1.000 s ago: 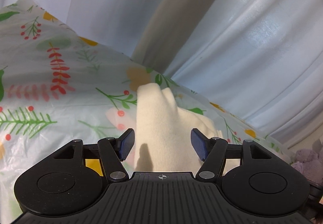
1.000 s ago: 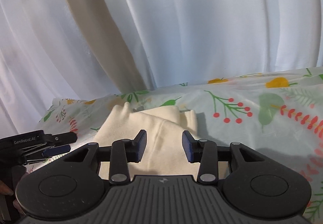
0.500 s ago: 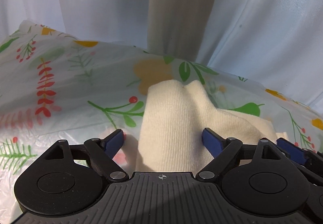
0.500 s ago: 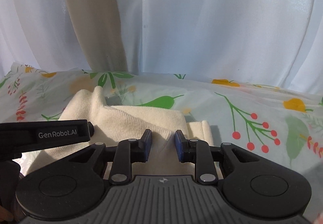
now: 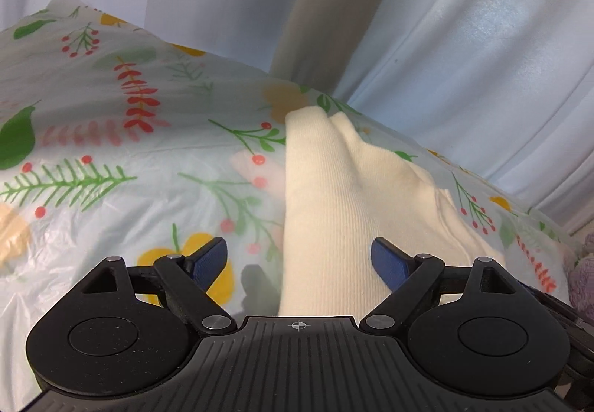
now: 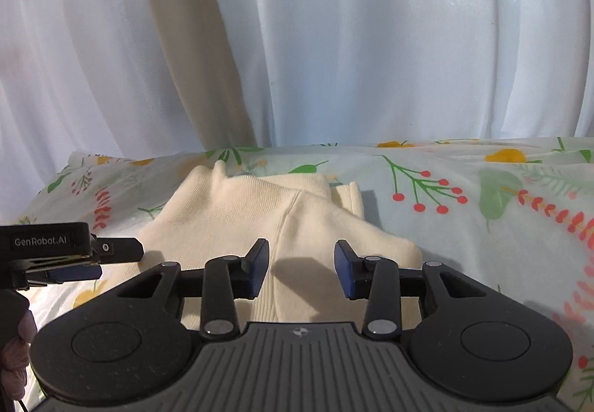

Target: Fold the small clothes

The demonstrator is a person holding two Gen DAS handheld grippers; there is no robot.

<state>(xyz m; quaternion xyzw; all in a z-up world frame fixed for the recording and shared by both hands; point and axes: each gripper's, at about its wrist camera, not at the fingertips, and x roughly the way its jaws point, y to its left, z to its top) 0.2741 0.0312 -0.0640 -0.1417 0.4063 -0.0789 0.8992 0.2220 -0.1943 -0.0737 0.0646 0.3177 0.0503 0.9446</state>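
A cream knit garment (image 5: 334, 189) lies folded on the flower-print table cover (image 5: 111, 152). My left gripper (image 5: 299, 248) hovers over its near left edge. The jaws stand wide and are closing a little; the blue pads (image 5: 208, 258) do not press the cloth. In the right wrist view the same garment (image 6: 237, 211) spreads ahead with a fold ridge down its middle. My right gripper (image 6: 301, 248) sits just above that ridge with its jaws opening, its pads clear of the fabric. The left gripper (image 6: 74, 252) shows at the left edge of that view.
White curtains (image 6: 371, 40) with a beige strip (image 6: 185, 40) hang right behind the table's far edge. A purple fuzzy item (image 5: 583, 271) lies at the right rim of the left wrist view. A person's hand (image 6: 15, 356) holds the left gripper.
The left jaws have spread much wider than a second ago. The right jaws narrowed over the fold, then parted again. Both cameras swung toward the curtain and back; the garment stays put.
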